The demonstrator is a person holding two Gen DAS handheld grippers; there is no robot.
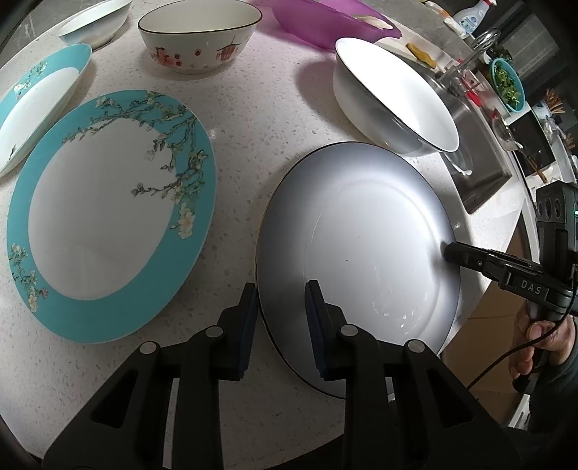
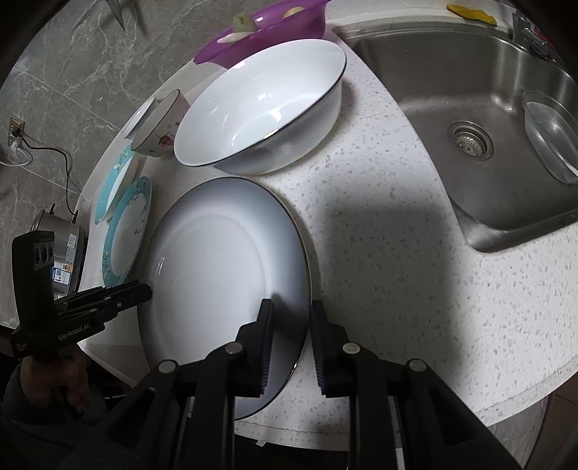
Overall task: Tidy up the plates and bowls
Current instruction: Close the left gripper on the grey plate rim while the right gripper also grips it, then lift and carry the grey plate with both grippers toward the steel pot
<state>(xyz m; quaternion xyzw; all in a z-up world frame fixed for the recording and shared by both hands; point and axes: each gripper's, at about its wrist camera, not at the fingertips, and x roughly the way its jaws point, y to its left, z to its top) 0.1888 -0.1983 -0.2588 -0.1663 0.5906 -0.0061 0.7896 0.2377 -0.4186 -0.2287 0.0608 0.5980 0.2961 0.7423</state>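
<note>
The left gripper (image 1: 280, 318) and right gripper (image 2: 290, 340) are each straddling opposite rims of the white plate (image 1: 361, 253) on the counter (image 1: 253, 108), jaws parted. 1 white bowl (image 1: 393, 97) is sitting just behind.

The white plate (image 1: 361, 253) looks like glazed ceramic, smooth and glossy, with a thin dark rim line. At its 12 o'clock the white bowl (image 2: 260, 108) shows the same shiny glaze, catching highlights. The turquoise-rimmed plate (image 1: 108, 217) at 9 o'clock is glossy china with a printed blossom pattern. The countertop (image 2: 379, 253) is speckled polished stone. The sink (image 2: 469, 90) is brushed stainless steel. The purple basin (image 2: 267, 25) looks like translucent plastic. Both grippers' fingers (image 1: 249, 325) are matt black plastic.
</note>
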